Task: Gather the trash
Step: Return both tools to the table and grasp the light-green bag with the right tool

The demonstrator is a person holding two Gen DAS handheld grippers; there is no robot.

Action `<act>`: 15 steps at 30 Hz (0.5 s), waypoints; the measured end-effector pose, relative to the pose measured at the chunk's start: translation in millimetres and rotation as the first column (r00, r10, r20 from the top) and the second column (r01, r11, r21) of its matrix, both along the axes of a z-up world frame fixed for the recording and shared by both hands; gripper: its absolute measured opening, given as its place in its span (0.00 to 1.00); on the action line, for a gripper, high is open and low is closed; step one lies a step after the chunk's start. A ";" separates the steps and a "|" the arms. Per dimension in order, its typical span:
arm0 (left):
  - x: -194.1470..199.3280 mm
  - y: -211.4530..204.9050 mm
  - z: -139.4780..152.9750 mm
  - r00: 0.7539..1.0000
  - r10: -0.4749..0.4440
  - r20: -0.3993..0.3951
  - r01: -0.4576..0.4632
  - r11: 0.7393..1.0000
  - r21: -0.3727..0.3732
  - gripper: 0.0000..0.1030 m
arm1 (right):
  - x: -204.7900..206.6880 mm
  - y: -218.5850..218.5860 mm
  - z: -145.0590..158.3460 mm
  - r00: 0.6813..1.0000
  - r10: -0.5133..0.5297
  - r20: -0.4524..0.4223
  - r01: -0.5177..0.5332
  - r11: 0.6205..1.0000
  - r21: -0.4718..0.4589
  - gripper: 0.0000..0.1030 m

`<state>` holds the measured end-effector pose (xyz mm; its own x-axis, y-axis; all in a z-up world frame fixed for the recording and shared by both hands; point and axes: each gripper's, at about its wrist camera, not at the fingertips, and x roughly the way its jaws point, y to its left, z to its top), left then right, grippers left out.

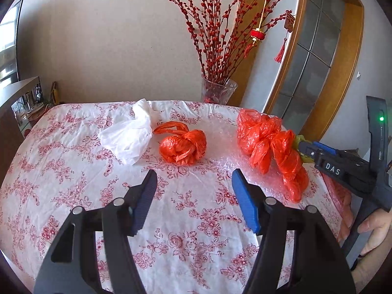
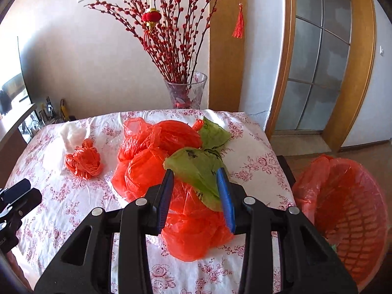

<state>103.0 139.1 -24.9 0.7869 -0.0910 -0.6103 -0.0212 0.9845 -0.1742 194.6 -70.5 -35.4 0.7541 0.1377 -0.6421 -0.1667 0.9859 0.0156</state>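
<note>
The counter (image 1: 73, 196) wears a white cloth with pink flowers. On it lie a white bag (image 1: 129, 134) on the left, a small knotted orange bag (image 1: 182, 145) beside it, and – further right – big puffy orange bags (image 1: 269, 144) on bubble wrap (image 1: 220, 152).

Both fisheye views bright, sharp at centre. Daylight comes from the left: blown-out white window patch (image 2: 9, 73) w/ glare. Soft shadows only on the pink floral tablecloth (image 1: 73, 196). Strong barrel distortion bends the orange wooden door frame (image 1: 350, 78); corners vignette to black.
</note>
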 end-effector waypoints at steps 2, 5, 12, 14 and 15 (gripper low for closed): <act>0.4 -3.8 0.1 1.000 -0.009 0.000 0.009 1.000 0.004 0.61 | 4.4 -0.3 -6.0 1.000 -0.007 -0.015 0.007 1.000 -0.024 0.33; 2.3 -8.4 -0.5 1.000 -0.021 -0.004 0.021 1.000 0.001 0.61 | 11.7 -15.5 -13.7 0.996 -0.061 -0.060 0.062 0.998 0.014 0.03; 14.0 -26.9 -2.8 0.997 -0.072 -0.019 0.072 0.997 -0.005 0.61 | -13.1 -58.6 0.2 0.991 -0.132 0.001 0.131 0.981 0.145 0.01; 18.8 -34.1 -3.0 0.995 -0.093 -0.021 0.092 0.996 -0.010 0.60 | -22.7 -68.2 6.3 0.990 -0.141 0.025 0.135 0.976 0.171 0.01; 21.4 -38.8 -2.3 0.995 -0.103 -0.019 0.102 0.995 -0.008 0.60 | -28.6 -72.3 9.2 0.989 -0.144 0.038 0.135 0.975 0.179 0.01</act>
<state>124.4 100.3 -27.2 0.7611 -0.1751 -0.6246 0.0762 0.9804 -0.1819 166.0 -142.8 -26.2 0.8044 0.1356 -0.5785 -0.0324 0.9822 0.1851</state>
